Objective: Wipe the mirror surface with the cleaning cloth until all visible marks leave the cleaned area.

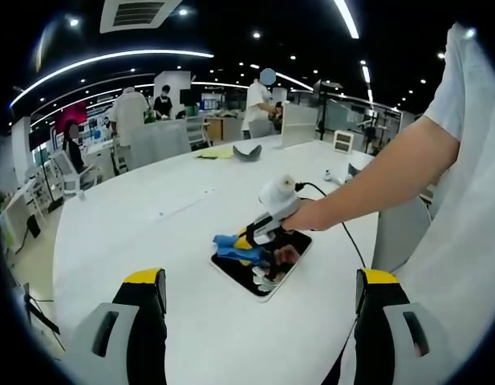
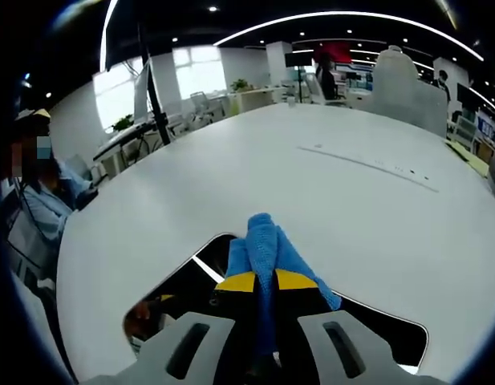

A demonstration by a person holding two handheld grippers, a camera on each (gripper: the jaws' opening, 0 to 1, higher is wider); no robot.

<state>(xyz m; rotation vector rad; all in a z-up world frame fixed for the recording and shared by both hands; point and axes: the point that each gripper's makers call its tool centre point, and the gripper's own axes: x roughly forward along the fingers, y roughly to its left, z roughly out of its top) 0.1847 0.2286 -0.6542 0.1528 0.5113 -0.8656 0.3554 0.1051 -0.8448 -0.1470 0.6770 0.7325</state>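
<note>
The right tool (image 2: 263,282) pinched the soft blue cloth (image 2: 267,245) by its bunched middle, pressed on the mirror (image 1: 263,265) lying flat on the tabletop (image 1: 175,216); fragile glass, probably. The left tool (image 1: 259,285) hung spread.

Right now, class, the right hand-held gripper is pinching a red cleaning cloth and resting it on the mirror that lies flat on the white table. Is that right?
Not quite: the cleaning cloth is blue, not red, as the right gripper view shows. The rest stands: the right hand-held gripper pinches it over the mirror, which lies flat on the white table.
</note>
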